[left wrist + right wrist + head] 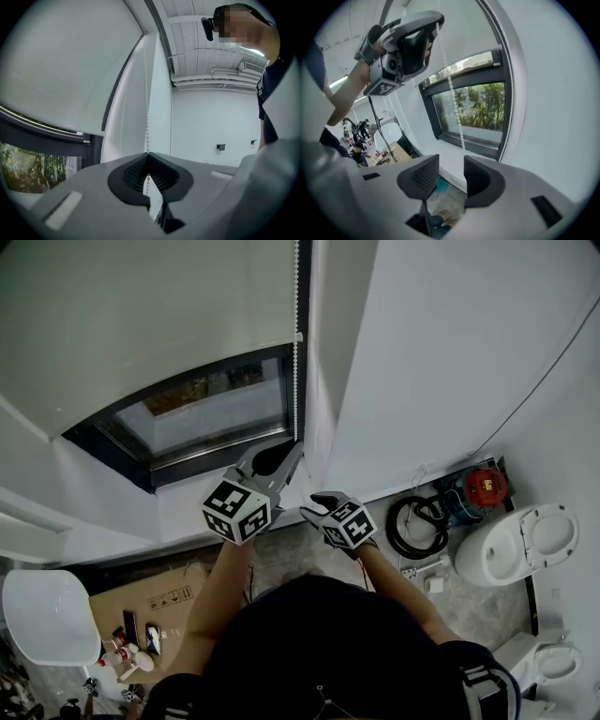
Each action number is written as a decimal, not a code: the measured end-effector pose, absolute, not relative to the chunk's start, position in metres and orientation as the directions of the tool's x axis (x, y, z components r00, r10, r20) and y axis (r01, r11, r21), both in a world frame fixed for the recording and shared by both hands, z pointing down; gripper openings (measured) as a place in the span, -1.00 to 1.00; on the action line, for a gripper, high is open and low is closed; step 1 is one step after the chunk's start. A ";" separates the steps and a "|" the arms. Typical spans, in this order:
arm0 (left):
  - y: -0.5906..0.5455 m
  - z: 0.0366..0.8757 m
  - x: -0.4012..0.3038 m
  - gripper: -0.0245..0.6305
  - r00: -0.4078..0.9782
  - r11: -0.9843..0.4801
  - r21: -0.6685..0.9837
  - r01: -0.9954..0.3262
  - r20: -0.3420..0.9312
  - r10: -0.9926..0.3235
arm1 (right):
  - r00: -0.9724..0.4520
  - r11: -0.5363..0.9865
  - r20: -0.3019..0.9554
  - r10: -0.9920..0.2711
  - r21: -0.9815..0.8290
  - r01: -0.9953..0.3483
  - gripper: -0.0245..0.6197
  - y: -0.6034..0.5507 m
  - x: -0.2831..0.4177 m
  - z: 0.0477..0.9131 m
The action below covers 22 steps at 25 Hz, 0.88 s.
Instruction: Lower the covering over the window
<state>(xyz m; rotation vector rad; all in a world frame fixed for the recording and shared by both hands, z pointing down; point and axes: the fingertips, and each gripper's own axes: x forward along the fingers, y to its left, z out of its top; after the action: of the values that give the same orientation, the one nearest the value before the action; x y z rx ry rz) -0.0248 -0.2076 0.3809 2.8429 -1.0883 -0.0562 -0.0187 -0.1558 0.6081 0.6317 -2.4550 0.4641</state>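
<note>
The bead chain (296,352) is being clamped by the left gripper (294,450), jaws closed on it, seemingly mid-pull; the right gripper (451,161) is being held open and empty at its 4 o'clock; the blind (141,315), at 11 o'clock, is covering the window (216,409) partway; next, the chain probably needs regripping higher.

I'm in a bathroom that looks mid-fit-out rather than lived in. A white toilet (525,542) sits by the plain white wall (450,352), and a white tub (47,615) stands on the floor (469,606) to my left. A flattened cardboard box (155,601), a coiled black hose (412,526) and a red machine (485,486) lie about below the dark-framed window (211,409).
</note>
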 end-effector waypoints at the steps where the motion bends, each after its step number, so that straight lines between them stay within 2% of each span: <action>1: -0.208 0.386 -0.024 -0.89 0.745 -0.740 0.101 -0.665 0.023 -0.667 | -0.742 0.827 0.572 -0.350 -0.184 -0.532 -0.51 -0.159 -0.018 0.599; 3: -0.206 0.401 -0.024 -0.89 0.753 -0.742 0.142 -0.655 0.046 -0.657 | -0.758 0.820 0.528 -0.384 -0.183 -0.542 -0.51 -0.167 -0.017 0.578; 5: -0.203 0.408 -0.025 -0.89 0.762 -0.739 0.230 -0.633 0.013 -0.648 | -0.774 0.816 0.482 -0.411 -0.184 -0.548 -0.51 -0.172 -0.016 0.557; 7: -0.199 0.407 -0.024 -0.89 0.761 -0.741 0.224 -0.634 0.010 -0.648 | -0.795 0.815 0.424 -0.434 -0.191 -0.547 -0.51 -0.176 -0.014 0.532; 11: -0.202 0.407 -0.026 -0.89 0.750 -0.735 0.179 -0.654 0.029 -0.661 | -0.829 0.794 0.195 -0.524 -0.241 -0.558 -0.52 -0.187 0.000 0.455; 14: -0.203 0.408 -0.029 -0.89 0.743 -0.726 0.192 -0.660 0.020 -0.669 | -0.837 0.809 0.058 -0.543 -0.228 -0.541 -0.52 -0.194 0.006 0.400; 22: -0.197 0.409 -0.023 -0.89 0.759 -0.743 0.186 -0.643 0.021 -0.651 | -0.868 0.867 -0.045 -0.495 -0.088 -0.490 -0.52 -0.203 -0.029 0.316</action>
<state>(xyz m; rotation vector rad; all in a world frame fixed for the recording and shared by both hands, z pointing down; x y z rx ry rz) -0.0225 -0.1969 0.4088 2.7732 -1.0302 -0.0667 -0.0287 -0.2031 0.3165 0.8177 -3.0993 0.1187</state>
